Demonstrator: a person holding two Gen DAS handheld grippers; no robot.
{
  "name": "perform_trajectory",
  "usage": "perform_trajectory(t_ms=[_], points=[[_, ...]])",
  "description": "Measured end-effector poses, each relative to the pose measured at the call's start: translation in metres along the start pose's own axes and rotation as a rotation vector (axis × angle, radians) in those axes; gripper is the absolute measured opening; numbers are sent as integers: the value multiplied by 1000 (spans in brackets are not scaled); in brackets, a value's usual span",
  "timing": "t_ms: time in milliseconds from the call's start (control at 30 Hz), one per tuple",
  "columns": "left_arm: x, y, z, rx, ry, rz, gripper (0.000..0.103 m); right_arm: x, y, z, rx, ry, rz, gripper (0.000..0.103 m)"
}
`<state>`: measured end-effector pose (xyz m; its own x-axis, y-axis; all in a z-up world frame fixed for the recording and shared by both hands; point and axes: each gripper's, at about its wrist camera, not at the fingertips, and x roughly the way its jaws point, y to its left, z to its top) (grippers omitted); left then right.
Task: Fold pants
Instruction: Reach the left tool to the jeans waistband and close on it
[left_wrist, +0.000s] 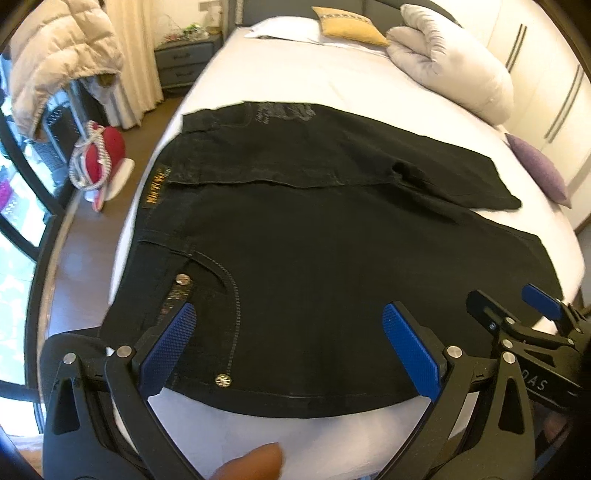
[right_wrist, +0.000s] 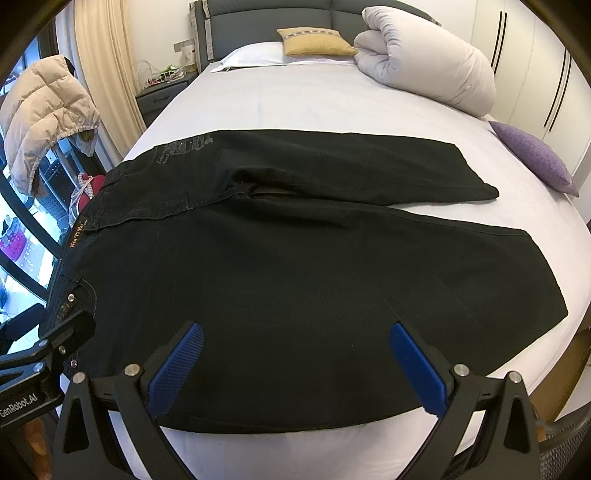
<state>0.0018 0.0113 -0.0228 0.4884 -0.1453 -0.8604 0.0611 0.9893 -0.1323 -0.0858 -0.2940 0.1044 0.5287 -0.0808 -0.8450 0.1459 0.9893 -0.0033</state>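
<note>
Black pants (left_wrist: 314, 236) lie flat across the white bed (left_wrist: 295, 81), waistband at the left, both legs stretching to the right, a little apart. They also show in the right wrist view (right_wrist: 295, 266). My left gripper (left_wrist: 290, 321) is open, its blue pads (left_wrist: 170, 343) above the near edge by the front pocket and rivets. My right gripper (right_wrist: 297, 339) is open over the near leg's edge; it also shows in the left wrist view (left_wrist: 517, 306) at the right. Neither holds cloth.
A rolled white duvet (right_wrist: 424, 62), a yellow cushion (right_wrist: 314, 40) and a white pillow (right_wrist: 255, 55) lie at the head of the bed. A purple cushion (right_wrist: 535, 158) sits at the right edge. A beige jacket (left_wrist: 59, 55), a red bag (left_wrist: 103, 155) and a nightstand (left_wrist: 184, 62) stand left.
</note>
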Motion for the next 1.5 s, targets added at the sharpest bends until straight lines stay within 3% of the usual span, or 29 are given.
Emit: perform_trajectory(t_ms=[67, 133, 233, 300, 333, 367, 500, 567, 700, 767, 867, 933, 1033, 1067, 1167, 1300, 1500], points=[[4, 0, 2, 8, 10, -72, 103, 0, -2, 1, -2, -7, 4, 103], [7, 3, 4, 2, 25, -91, 103, 0, -5, 4, -4, -18, 2, 103], [2, 13, 7, -40, -84, -84, 103, -2, -11, 14, -10, -32, 7, 103], [11, 22, 13, -89, -5, -69, 103, -3, -18, 22, -8, -51, 10, 103], [22, 28, 17, -108, 94, -70, 103, -3, -20, 25, -6, -55, 15, 103], [30, 35, 22, -134, 138, -65, 103, -2, -22, 30, -4, -59, 24, 103], [45, 58, 49, -160, 128, -35, 103, 3, -31, 48, -11, -73, 83, 103], [48, 72, 78, -155, 84, -34, 103, 9, -33, 57, -26, -76, 96, 103], [54, 91, 151, -86, -43, 7, 103, 26, -33, 79, -85, -68, 115, 103], [68, 93, 196, 6, -87, 36, 103, 38, -32, 96, -110, -62, 135, 102], [97, 85, 256, 196, -73, 139, 103, 54, -27, 121, -151, -50, 153, 95], [122, 80, 283, 293, -56, 148, 103, 62, -26, 134, -168, -48, 170, 95], [154, 72, 311, 422, -6, 79, 98, 81, -24, 159, -180, -31, 188, 95], [167, 72, 322, 458, 30, 12, 96, 86, -24, 166, -183, -27, 196, 95], [195, 75, 335, 523, 97, -44, 90, 99, -21, 179, -226, -29, 192, 94], [222, 84, 334, 578, 204, -161, 70, 113, -15, 191, -300, -17, 227, 73], [252, 92, 340, 616, 347, -296, 64, 125, -7, 203, -341, -12, 316, 70]])
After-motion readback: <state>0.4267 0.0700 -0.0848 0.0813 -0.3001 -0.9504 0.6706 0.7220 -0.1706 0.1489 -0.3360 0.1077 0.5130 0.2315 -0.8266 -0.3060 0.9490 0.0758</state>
